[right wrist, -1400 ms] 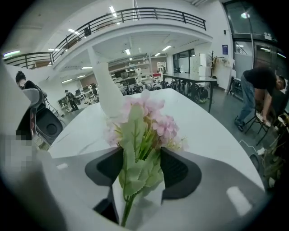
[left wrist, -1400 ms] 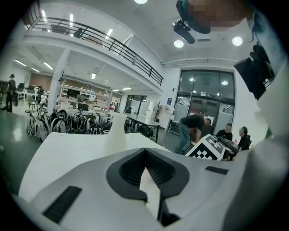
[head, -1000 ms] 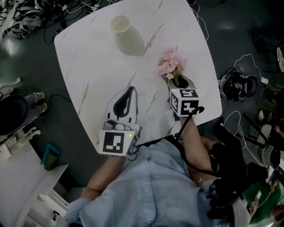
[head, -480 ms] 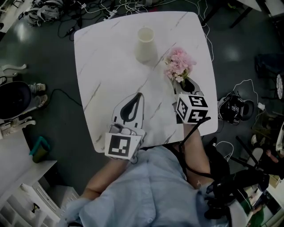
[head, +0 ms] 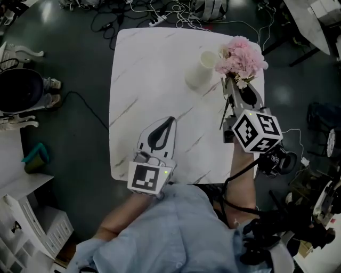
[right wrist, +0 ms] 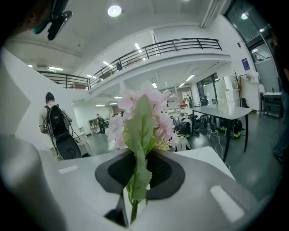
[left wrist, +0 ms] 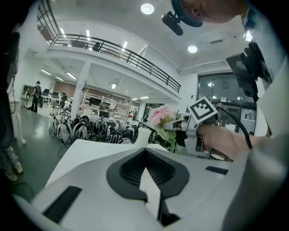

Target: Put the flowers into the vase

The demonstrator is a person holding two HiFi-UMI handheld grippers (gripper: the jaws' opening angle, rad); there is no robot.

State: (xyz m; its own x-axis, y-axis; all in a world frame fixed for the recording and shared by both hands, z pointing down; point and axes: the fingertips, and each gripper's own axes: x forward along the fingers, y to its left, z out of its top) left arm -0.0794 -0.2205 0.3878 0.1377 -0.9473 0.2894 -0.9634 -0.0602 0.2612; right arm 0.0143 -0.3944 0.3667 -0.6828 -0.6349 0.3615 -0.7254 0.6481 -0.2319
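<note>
Head view looks steeply down on a white marbled bench (head: 149,69) standing on a dark floor (head: 80,133), with cables (head: 176,8) lying past its far edge. A cream vase (head: 201,68) stands near the far right corner of the bench. The right gripper (head: 233,85) reaches over that corner and pinches the pink flowers (head: 241,56) by the stem; the blooms sit just to the right of the vase mouth, outside it, and whether they touch it cannot be told. The left gripper (head: 170,121) is over the near part of the bench, well apart from the vase, its jaws pressed together at the tips on nothing. A light blue shirt (head: 176,229) fills the bottom of the frame. Left gripper view shows its two dark pads meeting at the front with nothing between them, and beyond them the bench, the vase and the other gripper holding the flowers up beside it, under a balcony railing (left wrist: 113,47). Right gripper view shows the jaws closed on the green stem (right wrist: 134,210), with a long leaf (right wrist: 142,135) and the pink blooms rising straight ahead of the pads
</note>
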